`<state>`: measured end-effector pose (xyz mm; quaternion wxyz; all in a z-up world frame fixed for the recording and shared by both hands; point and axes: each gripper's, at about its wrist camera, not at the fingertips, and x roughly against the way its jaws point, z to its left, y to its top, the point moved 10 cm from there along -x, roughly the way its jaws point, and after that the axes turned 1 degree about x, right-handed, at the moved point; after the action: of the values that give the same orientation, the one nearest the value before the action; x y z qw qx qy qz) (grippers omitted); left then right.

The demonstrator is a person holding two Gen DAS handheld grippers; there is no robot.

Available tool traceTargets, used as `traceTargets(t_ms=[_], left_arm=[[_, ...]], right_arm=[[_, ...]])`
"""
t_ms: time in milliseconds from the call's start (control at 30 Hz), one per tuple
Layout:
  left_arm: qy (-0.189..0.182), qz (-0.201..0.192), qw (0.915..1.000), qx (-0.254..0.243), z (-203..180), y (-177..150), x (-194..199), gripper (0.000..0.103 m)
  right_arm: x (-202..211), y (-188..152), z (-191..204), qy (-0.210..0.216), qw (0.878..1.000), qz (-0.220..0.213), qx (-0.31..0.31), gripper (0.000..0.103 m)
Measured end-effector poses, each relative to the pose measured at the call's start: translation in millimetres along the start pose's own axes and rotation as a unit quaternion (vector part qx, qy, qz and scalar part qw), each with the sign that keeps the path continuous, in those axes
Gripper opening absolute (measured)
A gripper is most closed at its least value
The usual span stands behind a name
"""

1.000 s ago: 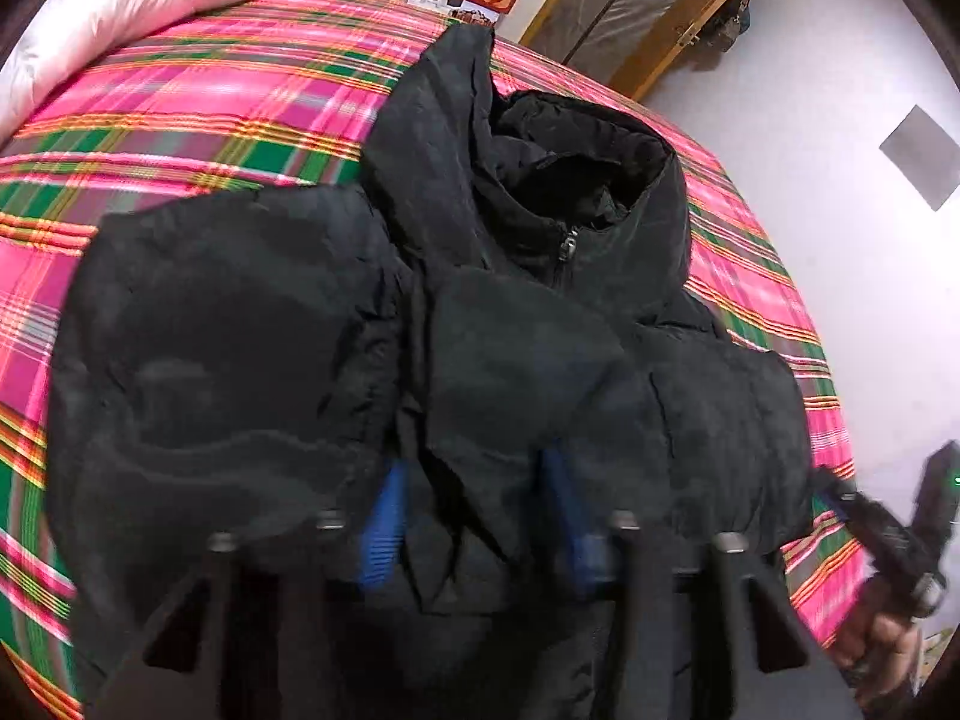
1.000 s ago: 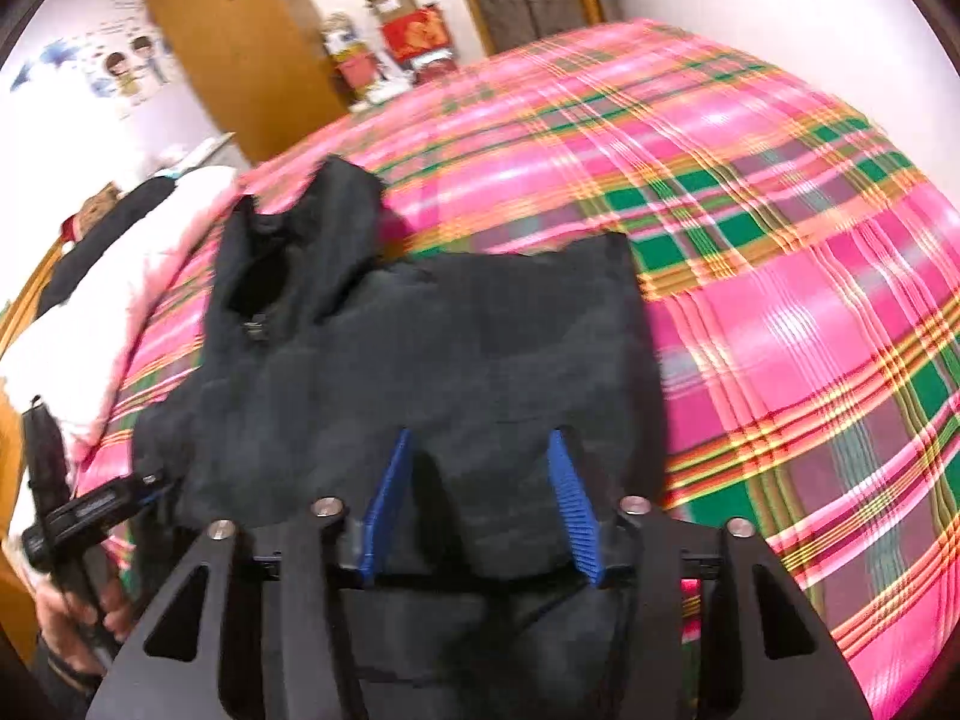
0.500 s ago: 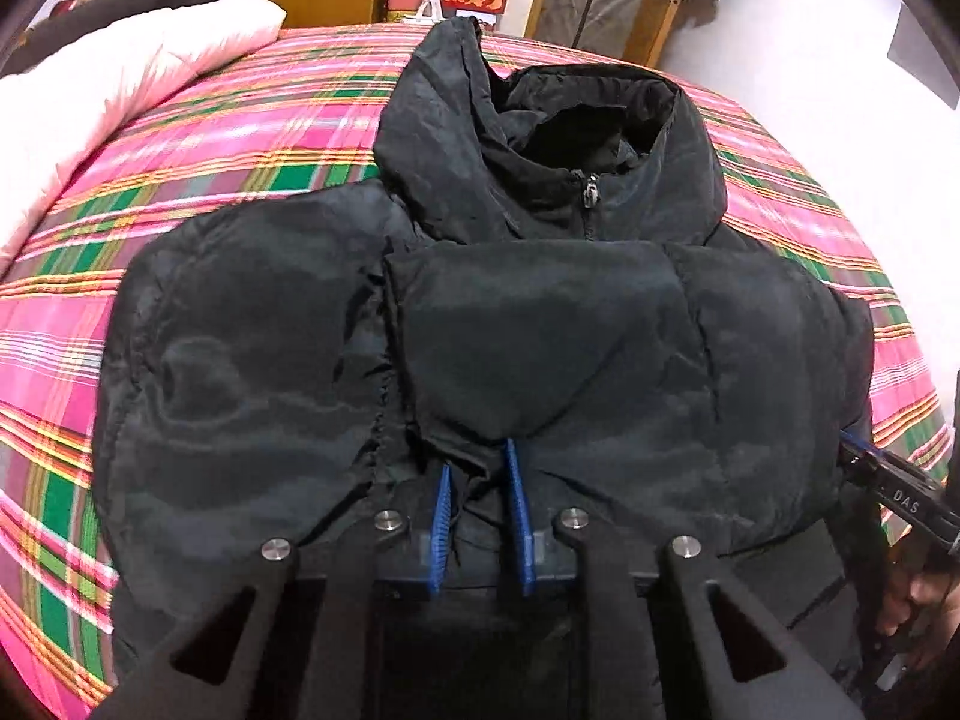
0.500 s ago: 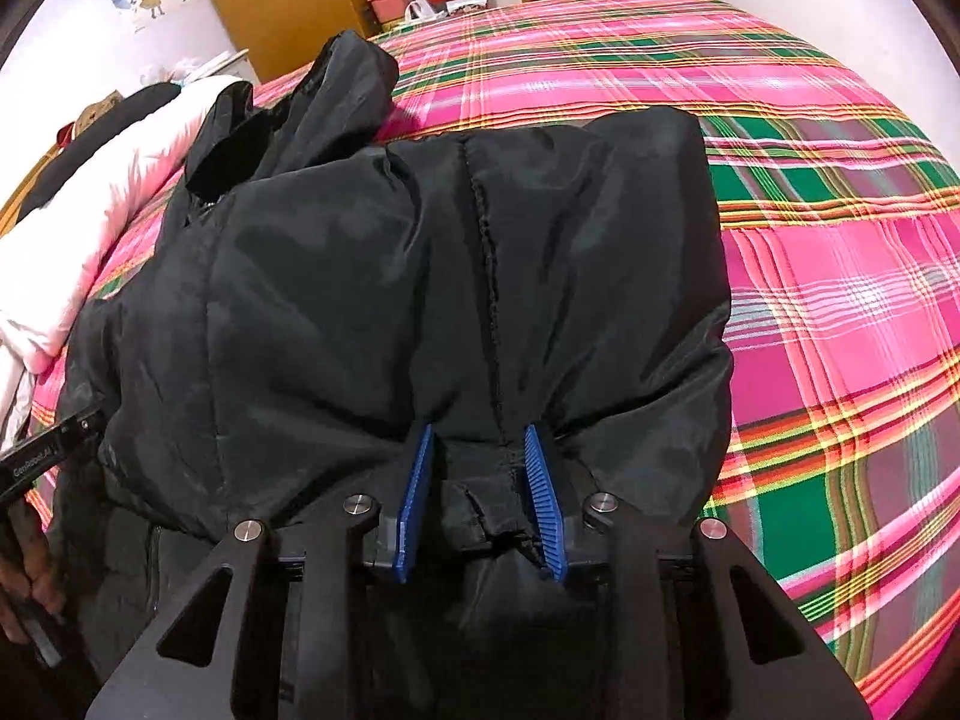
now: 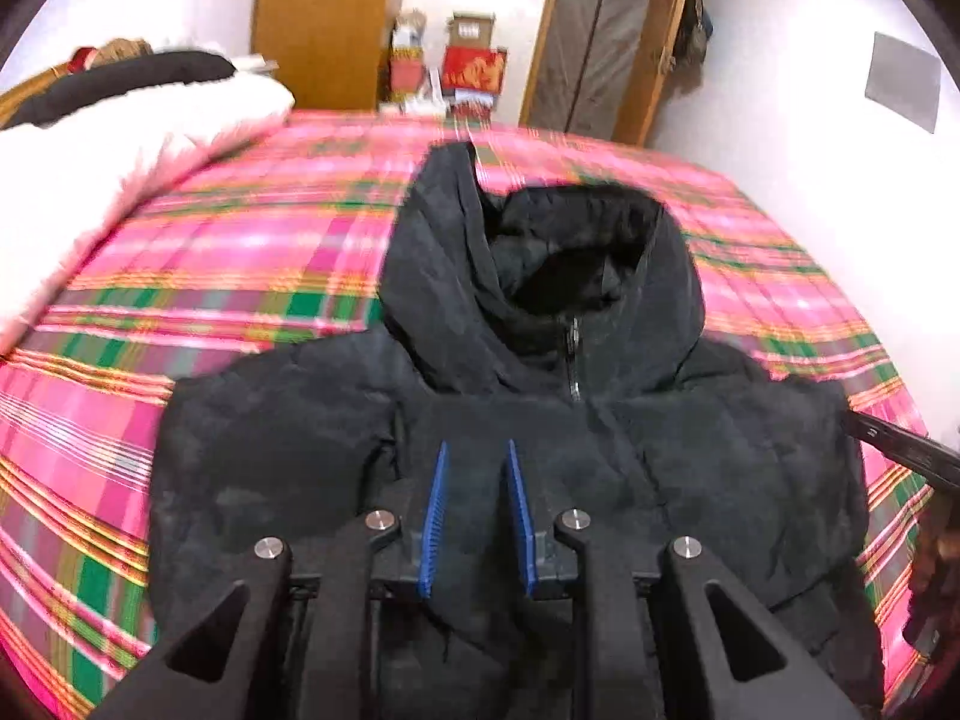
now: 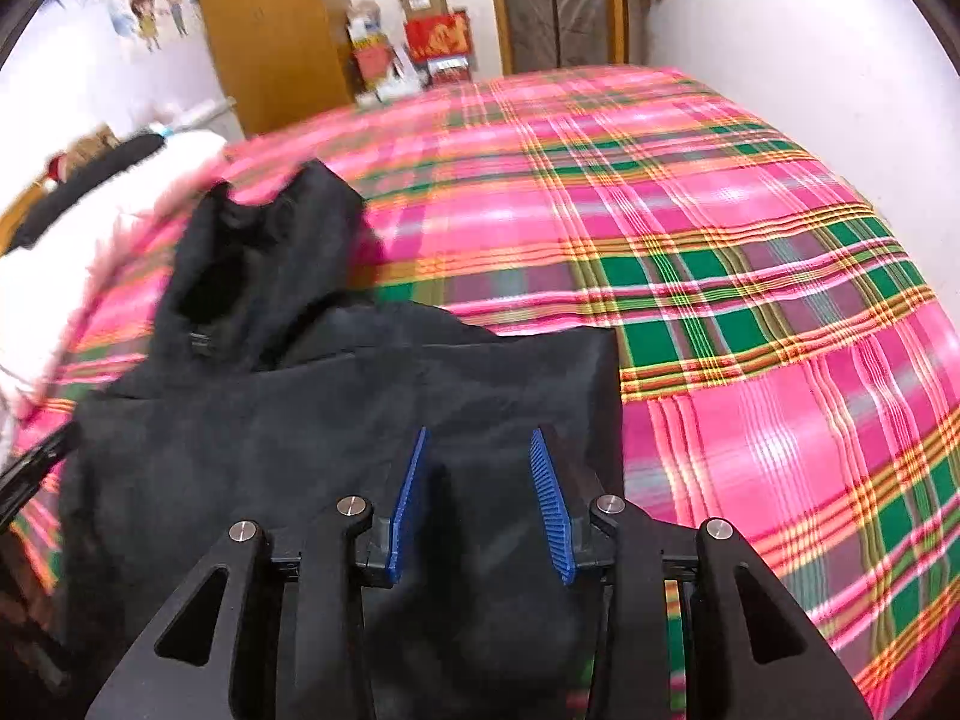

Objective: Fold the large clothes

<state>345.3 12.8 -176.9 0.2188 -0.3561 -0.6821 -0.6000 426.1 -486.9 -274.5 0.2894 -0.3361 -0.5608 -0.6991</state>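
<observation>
Black padded cloth fills most of both views: a hooded jacket lies front-up on a bed covered in pink, green and yellow plaid.

In the left wrist view, a white pillow sits far off to the left of the left tongs, at the edge of the bed. The jacket spreads out to both sides of these tongs and beyond their tips. Its hood stands open further ahead and a little to the right, with the zip running down from the collar. The two blue pads stand narrowly apart with black jacket cloth packed between them, and they look clamped on it. Well past the hood, against the far wall, are a wooden cupboard and some red boxes.

In the right wrist view, the jacket lies under the right tongs and to their left, with the hood ahead and to the left. Its straight edge ends just to the right of the tongs. Past that edge is bare plaid bed. The jaws here are opening. Jacket cloth lies between the blue pads, but I cannot tell whether they are pinching it.
</observation>
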Motion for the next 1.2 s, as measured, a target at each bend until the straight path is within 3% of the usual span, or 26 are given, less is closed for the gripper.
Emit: traceTargets(t_ms=[100, 367, 467, 533, 700, 800, 867, 1000, 1200], left_arm=[[0.017, 0.034, 0.9989, -0.028, -0.1, -15.8, -24.1, 0.026], [0.028, 0.038, 0.9977, -0.048, -1.7, -24.8, -38.3, 0.027], [0.022, 0.041, 0.9984, -0.030, 0.9, -19.9, -29.7, 0.027], [0.013, 0.032, 0.9992, -0.020, 0.8, -12.9, -12.3, 0.027], [-0.003, -0.008, 0.9985, -0.054, -10.6, -13.9, 28.8, 0.027], [0.020, 0.043, 0.9945, -0.093, -13.9, -39.8, 9.2, 0.027], [0.024, 0.082, 0.9926, -0.086, -9.1, -54.1, -8.5, 0.027], [0.006, 0.090, 0.9949, -0.045, -4.7, -49.0, -12.4, 0.027], [0.015, 0.095, 0.9943, -0.045, -7.2, -49.6, -7.1, 0.027]], right_arm=[[-29.2, -14.0, -0.2, -0.010, 0.999, 0.037, 0.017, 0.036], [-34.6, -18.1, -0.2, -0.026, 0.998, 0.040, 0.032, 0.036], [-10.0, -11.2, 0.2, -0.025, 0.999, 0.030, 0.016, 0.036], [21.3, -8.4, 10.2, 0.004, 1.000, 0.000, 0.006, 0.036], [46.6, -35.6, 36.6, 0.038, 0.999, -0.008, 0.019, 0.036], [19.4, -61.5, 44.4, 0.025, 0.998, 0.035, 0.035, 0.036], [10.0, -70.2, 45.2, 0.027, 0.998, 0.043, 0.036, 0.036], [5.5, -70.1, 47.2, 0.019, 0.998, 0.044, 0.047, 0.036], [5.2, -72.5, 44.9, 0.024, 0.998, 0.045, 0.044, 0.036]])
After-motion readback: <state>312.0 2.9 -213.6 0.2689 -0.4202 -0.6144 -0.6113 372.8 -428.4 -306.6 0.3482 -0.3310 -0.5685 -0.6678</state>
